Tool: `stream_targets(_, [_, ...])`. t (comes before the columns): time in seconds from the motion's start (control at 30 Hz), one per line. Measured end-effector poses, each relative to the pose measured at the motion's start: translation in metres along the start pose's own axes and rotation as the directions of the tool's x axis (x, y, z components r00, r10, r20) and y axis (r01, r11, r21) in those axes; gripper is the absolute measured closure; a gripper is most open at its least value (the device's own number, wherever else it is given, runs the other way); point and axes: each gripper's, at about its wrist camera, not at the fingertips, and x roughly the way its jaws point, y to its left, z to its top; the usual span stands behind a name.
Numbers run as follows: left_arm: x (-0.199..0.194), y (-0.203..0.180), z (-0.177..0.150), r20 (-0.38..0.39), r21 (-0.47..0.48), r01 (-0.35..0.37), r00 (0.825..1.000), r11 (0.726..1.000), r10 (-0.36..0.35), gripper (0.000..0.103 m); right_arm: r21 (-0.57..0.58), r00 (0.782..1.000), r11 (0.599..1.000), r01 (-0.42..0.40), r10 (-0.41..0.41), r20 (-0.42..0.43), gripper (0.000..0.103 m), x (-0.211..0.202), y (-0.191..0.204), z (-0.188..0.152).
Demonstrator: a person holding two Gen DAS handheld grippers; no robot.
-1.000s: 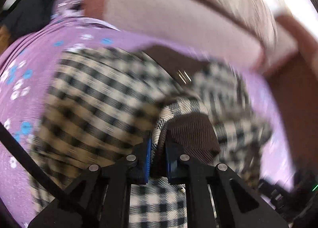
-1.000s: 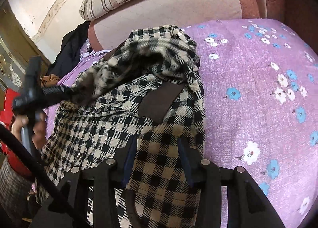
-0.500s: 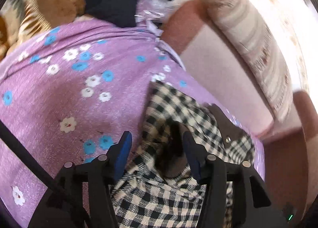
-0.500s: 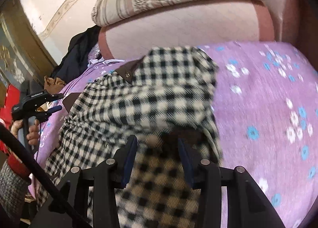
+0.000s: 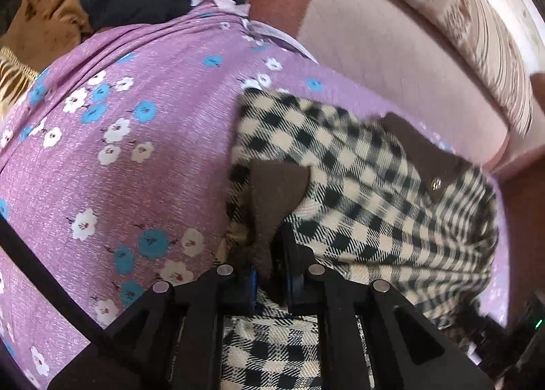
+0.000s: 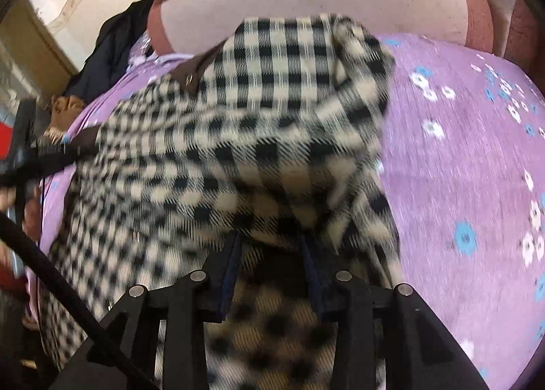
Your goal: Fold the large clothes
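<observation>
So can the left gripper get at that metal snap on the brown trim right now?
Probably not yet: the left gripper is shut on the checked shirt's brown flap. The snap lies uncovered beyond it, so letting go comes first.

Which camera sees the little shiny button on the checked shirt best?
The left wrist view: the button sits sharp on the shirt's brown flap. The right wrist view shows it smaller and blurrier.
</observation>
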Motion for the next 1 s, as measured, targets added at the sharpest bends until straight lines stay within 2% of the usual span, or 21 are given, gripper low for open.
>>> stream_targets(0.03, [-0.001, 0.002, 0.001, -0.005, -0.001, 0.002, 1.000, 1.000, -0.002, 0.092, -0.004, 0.999, 1.000, 0.000, 0.000, -0.032, 0.065, 0.000, -0.002, -0.006])
stream_targets(0.13, [-0.005, 0.008, 0.001, -0.017, -0.026, 0.024, 1.000, 0.999, -0.025, 0.089, -0.031, 0.998, 0.999, 0.028, -0.030, -0.051, 0.065, -0.013, -0.005, -0.013])
stream_targets(0.2, [-0.017, 0.014, 0.002, -0.003, -0.062, 0.038, 0.999, 0.997, -0.039, 0.085, -0.017, 1.000, 1.000, 0.015, -0.015, 0.004, 0.065, -0.032, -0.011, -0.011])
stream_targets(0.27, [-0.028, 0.016, 0.005, 0.029, -0.070, 0.046, 0.999, 0.996, -0.044, 0.084, 0.005, 0.994, 0.999, 0.038, -0.039, 0.107, 0.065, -0.058, -0.018, -0.003])
stream_targets(0.33, [-0.042, 0.016, 0.009, 0.068, -0.068, 0.064, 0.996, 0.996, -0.060, 0.075, 0.019, 0.981, 0.998, 0.067, -0.070, 0.181, 0.065, -0.073, -0.022, 0.009])
stream_targets(0.4, [-0.054, 0.009, 0.013, 0.124, -0.040, 0.048, 0.991, 0.998, -0.043, 0.046, 0.028, 0.975, 0.995, 0.093, -0.097, 0.201, 0.065, -0.073, -0.023, 0.028])
stream_targets(0.43, [-0.054, 0.004, 0.015, 0.137, -0.023, 0.032, 0.990, 0.999, -0.029, 0.043, 0.035, 0.974, 0.994, 0.100, -0.105, 0.200, 0.065, -0.069, -0.022, 0.035])
stream_targets(0.5, [-0.048, -0.011, 0.019, 0.138, 0.039, 0.014, 0.990, 0.999, -0.019, 0.042, 0.041, 0.980, 0.994, 0.099, -0.105, 0.167, 0.065, -0.050, -0.022, 0.054])
stream_targets(0.57, [-0.033, -0.024, 0.022, 0.083, 0.095, 0.020, 0.996, 0.995, -0.028, 0.042, 0.044, 0.993, 0.997, 0.062, -0.066, 0.093, 0.065, -0.027, -0.021, 0.068])
stream_targets(0.63, [-0.008, -0.035, 0.021, 0.053, 0.153, -0.044, 0.998, 0.987, 0.036, 0.044, 0.041, 0.993, 0.993, 0.114, -0.115, 0.020, 0.065, 0.003, -0.022, 0.079])
stream_targets(0.7, [0.017, -0.033, 0.021, 0.034, 0.149, -0.141, 0.990, 0.979, 0.138, 0.052, 0.036, 0.987, 0.986, 0.162, -0.162, -0.021, 0.065, 0.026, -0.026, 0.087])
stream_targets(0.73, [0.029, -0.029, 0.021, 0.012, 0.132, -0.161, 0.987, 0.978, 0.161, 0.052, 0.045, 0.986, 0.985, 0.168, -0.167, -0.026, 0.065, 0.032, -0.028, 0.090])
stream_targets(0.77, [0.035, -0.025, 0.022, -0.001, 0.116, -0.147, 0.989, 0.982, 0.148, 0.050, 0.065, 0.984, 0.982, 0.177, -0.177, -0.011, 0.065, 0.037, -0.031, 0.095])
stream_targets(0.8, [0.035, -0.021, 0.022, 0.030, 0.086, -0.133, 0.991, 0.987, 0.131, 0.048, 0.079, 0.980, 0.977, 0.197, -0.197, 0.001, 0.064, 0.039, -0.032, 0.099])
stream_targets(0.87, [0.034, -0.023, 0.023, 0.036, 0.095, -0.149, 0.989, 0.984, 0.146, 0.047, 0.081, 0.971, 0.968, 0.237, -0.238, -0.003, 0.060, 0.045, -0.033, 0.103])
stream_targets(0.93, [0.025, -0.025, 0.021, 0.042, 0.115, -0.160, 0.987, 0.981, 0.156, 0.047, 0.055, 0.962, 0.961, 0.272, -0.272, 0.001, 0.060, 0.043, -0.025, 0.106])
stream_targets(1.0, [0.008, -0.023, 0.017, 0.056, 0.111, -0.138, 0.990, 0.984, 0.133, 0.047, 0.043, 0.963, 0.965, 0.260, -0.262, 0.056, 0.060, 0.023, -0.017, 0.101])
